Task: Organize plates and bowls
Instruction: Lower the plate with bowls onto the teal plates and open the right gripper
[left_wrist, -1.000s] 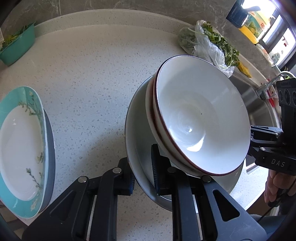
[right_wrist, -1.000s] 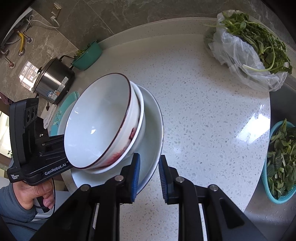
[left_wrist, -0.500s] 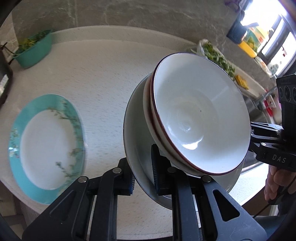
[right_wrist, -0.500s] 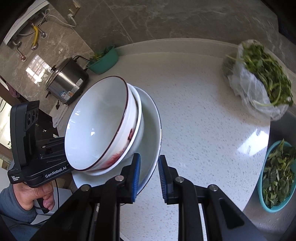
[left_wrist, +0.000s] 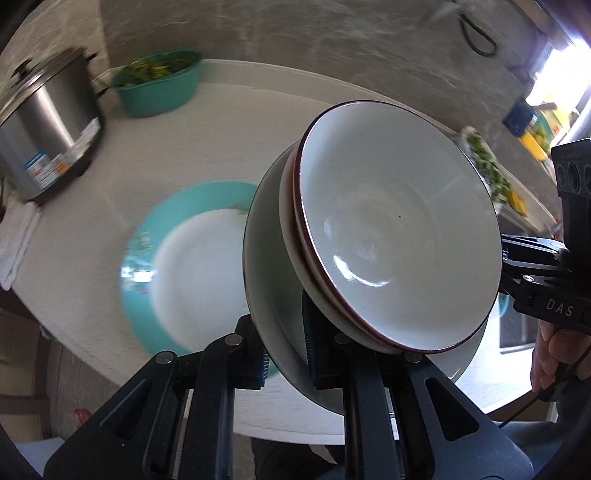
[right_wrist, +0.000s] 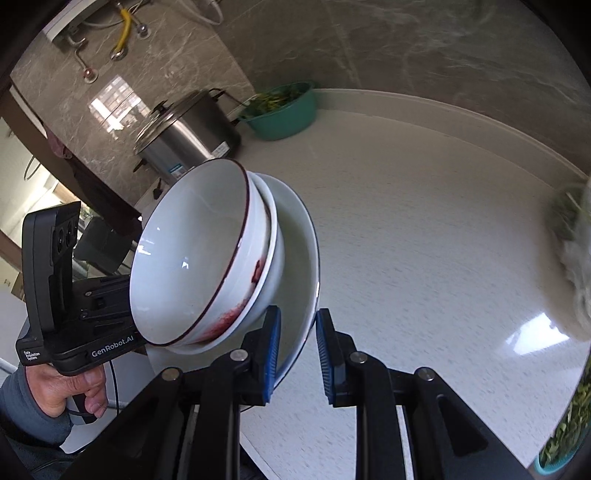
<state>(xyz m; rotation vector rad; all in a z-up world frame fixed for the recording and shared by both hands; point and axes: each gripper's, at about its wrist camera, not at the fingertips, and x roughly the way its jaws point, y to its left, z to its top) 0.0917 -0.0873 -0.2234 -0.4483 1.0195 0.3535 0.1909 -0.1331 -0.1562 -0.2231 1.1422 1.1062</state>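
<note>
A white plate (left_wrist: 266, 258) carrying two nested white bowls (left_wrist: 399, 229) hangs tilted in the air above the counter. The top bowl has a dark red rim. My left gripper (left_wrist: 286, 350) is shut on the plate's near rim. My right gripper (right_wrist: 297, 350) is shut on the opposite rim of the plate (right_wrist: 303, 280). The bowls (right_wrist: 192, 266) show a red smear low on their outside. A teal-rimmed plate (left_wrist: 192, 266) lies flat on the counter, below and left of the carried stack. Each gripper's body and holding hand shows in the other view.
A steel rice cooker (left_wrist: 44, 122) and a teal basin of greens (left_wrist: 159, 85) stand at the back left of the pale speckled counter (right_wrist: 424, 240). A folded cloth (left_wrist: 18, 243) lies at the left edge. A bag of greens (right_wrist: 576, 258) sits at the right.
Both grippers have carried the plate and bowls up and to the left. The teal-rimmed plate now sits near the stack, and the rice cooker has come into view.
</note>
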